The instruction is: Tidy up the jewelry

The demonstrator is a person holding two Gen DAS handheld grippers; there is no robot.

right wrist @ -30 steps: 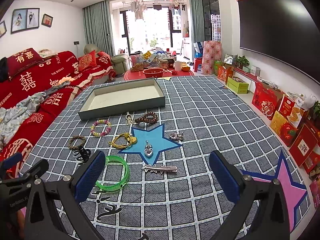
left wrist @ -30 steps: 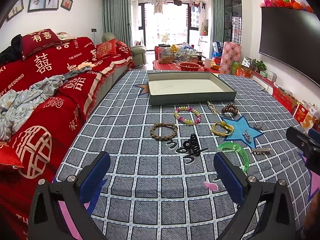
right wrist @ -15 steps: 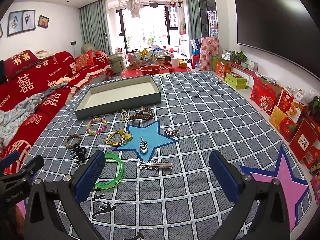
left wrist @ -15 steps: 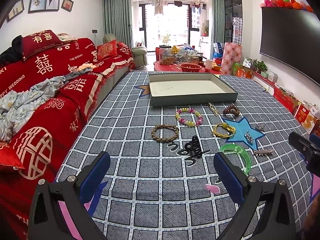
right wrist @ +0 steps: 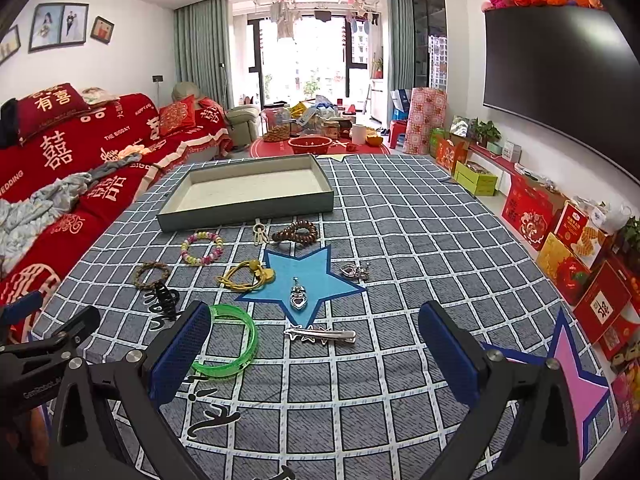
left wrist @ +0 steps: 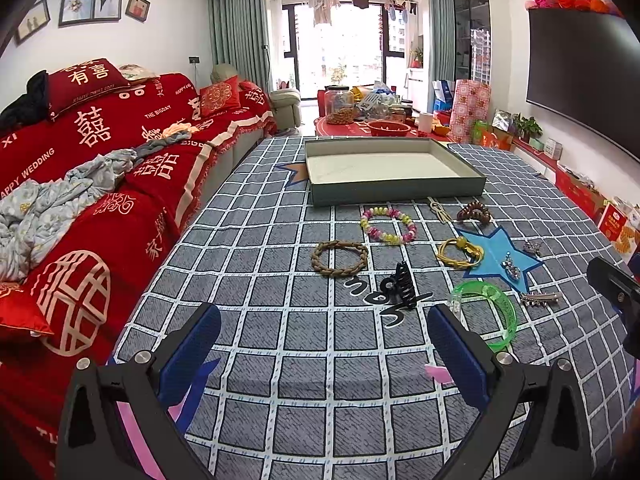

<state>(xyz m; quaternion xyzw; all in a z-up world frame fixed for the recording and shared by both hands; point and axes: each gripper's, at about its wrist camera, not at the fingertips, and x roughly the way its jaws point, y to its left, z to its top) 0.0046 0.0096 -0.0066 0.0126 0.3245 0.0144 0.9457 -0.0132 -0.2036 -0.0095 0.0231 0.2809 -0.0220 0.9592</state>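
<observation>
Left tongs: the left gripper (left wrist: 324, 340) hangs low over the near part of the checked cloth (left wrist: 248, 280), its blue pads spread wide and holding nothing.
Right tongs: the right gripper (right wrist: 314, 338) hangs likewise, jaws wide apart and empty, just to the right of the left one.
Tray: a shallow grey-green tray (right wrist: 248, 208) sits at the far side of the cloth, nothing in it.
Jewelry: all of it lies loose on the cloth between the tongs and the tray, none put away yet.
Nearest to left tongs: the black claw clip (left wrist: 400, 286), just ahead and slightly right; the braided brown bracelet (left wrist: 340, 258) lies a little farther, the pastel bead bracelet (left wrist: 388, 225) beyond that.
Nearest to right tongs: the silver hair clip (right wrist: 322, 336), lying between the pads in view; its long axis runs left to right, across the line of the fingers, so I judge a straight descent would close across its narrow width.
Also near right tongs: the green bangle (right wrist: 230, 342) touches the left pad's outline in view; the heart pendant (right wrist: 298, 298) lies on the blue star (right wrist: 304, 280) just beyond.
Nearer hand: for the hair clip, the right.
Writing: the red sofa cover (left wrist: 100, 152) reads "HAPPY WEDDING" and "THE BIGDAY", with Chinese characters; black lettering printed on the cloth is not legible.
</observation>
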